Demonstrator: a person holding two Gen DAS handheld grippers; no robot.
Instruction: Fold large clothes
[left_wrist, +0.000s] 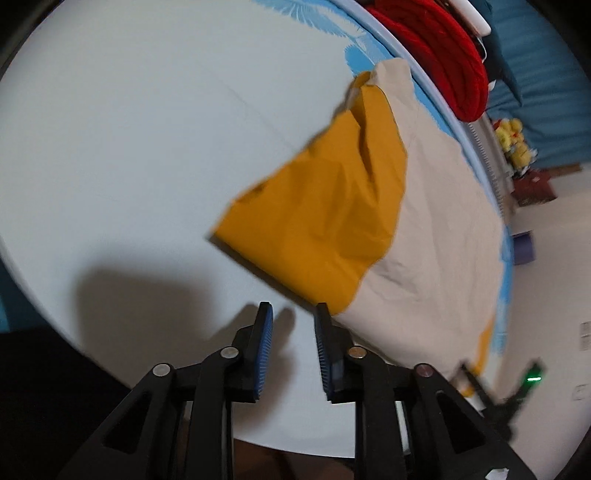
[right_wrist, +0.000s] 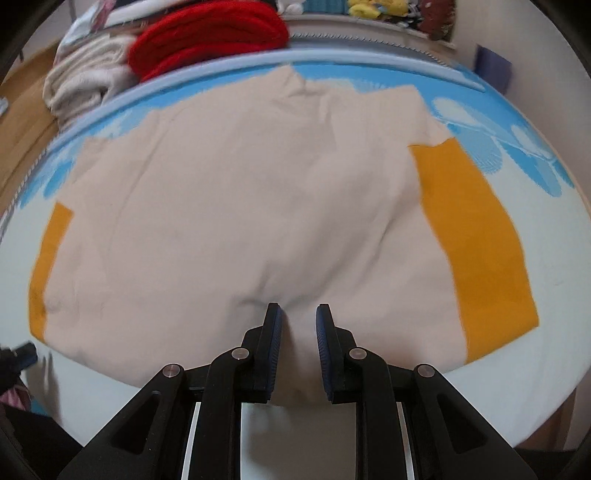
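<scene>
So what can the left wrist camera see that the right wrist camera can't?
Only the left wrist view shows the left gripper over bare white table, and a green light low on the right.

Only the right wrist view shows the right gripper over the cloth, and a cream bundle.

Both show the beige garment with orange sleeves, the red knit pile and yellow plush toys.

Home bedrm: bed w/ blue-print sheet (right_wrist: 480, 122), folded red blanket (right_wrist: 210, 35), plush toys (left_wrist: 511, 138).

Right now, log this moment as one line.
garment: beige-orange, flat on table | left gripper: open, empty | right gripper: open over near hem
</scene>
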